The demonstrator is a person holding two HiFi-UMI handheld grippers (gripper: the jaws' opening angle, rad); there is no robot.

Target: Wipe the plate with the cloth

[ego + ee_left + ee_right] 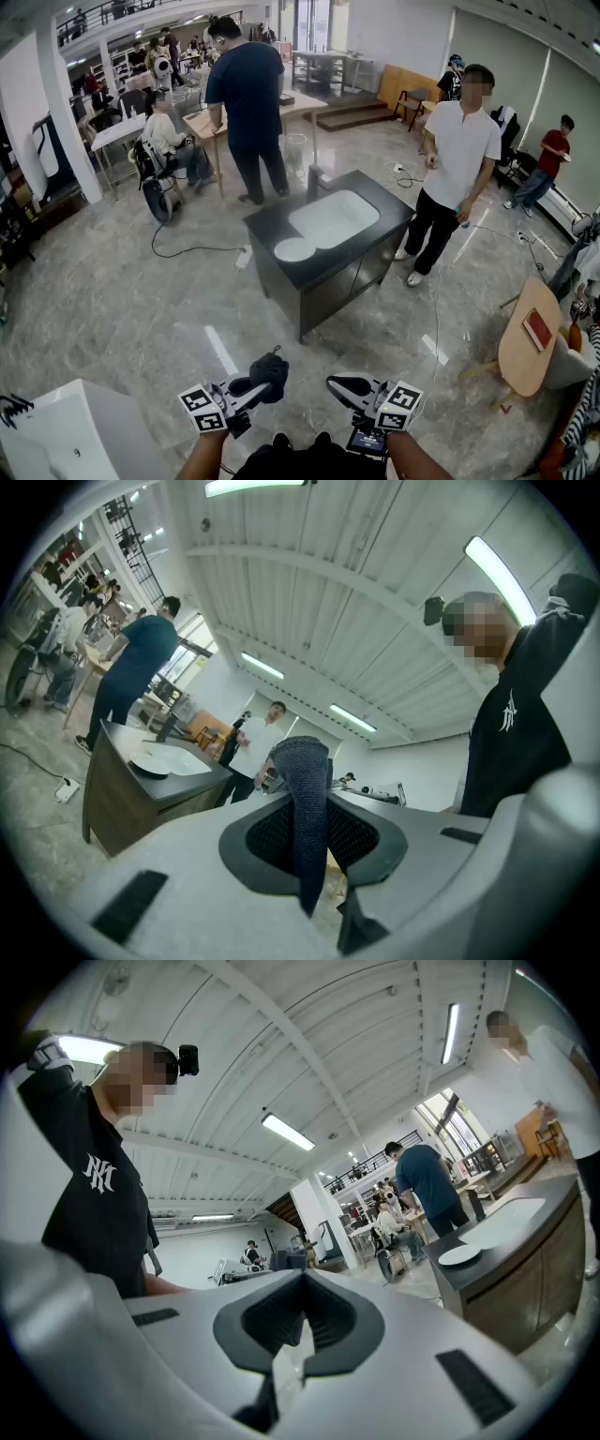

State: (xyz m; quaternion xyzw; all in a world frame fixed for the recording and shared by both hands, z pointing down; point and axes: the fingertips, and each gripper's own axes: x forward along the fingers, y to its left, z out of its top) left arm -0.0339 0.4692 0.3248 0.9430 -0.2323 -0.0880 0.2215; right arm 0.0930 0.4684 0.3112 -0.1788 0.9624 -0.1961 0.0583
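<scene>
A white plate (295,249) lies on the black sink counter (281,225) some way ahead of me, beside the white basin (333,217). My left gripper (261,386) is held low at the bottom of the head view, shut on a dark grey cloth (271,369) that bunches at its tips. In the left gripper view the cloth (306,827) hangs clamped between the jaws, and the plate (150,759) shows far off at the left. My right gripper (336,382) is shut with nothing in it. The right gripper view shows the plate (459,1255) at the right.
A person in a white shirt (457,155) stands at the counter's right end, and one in dark blue (248,94) stands behind it. A round wooden table (525,342) is at the right, a white unit (66,431) at the lower left. Marble floor lies between me and the counter.
</scene>
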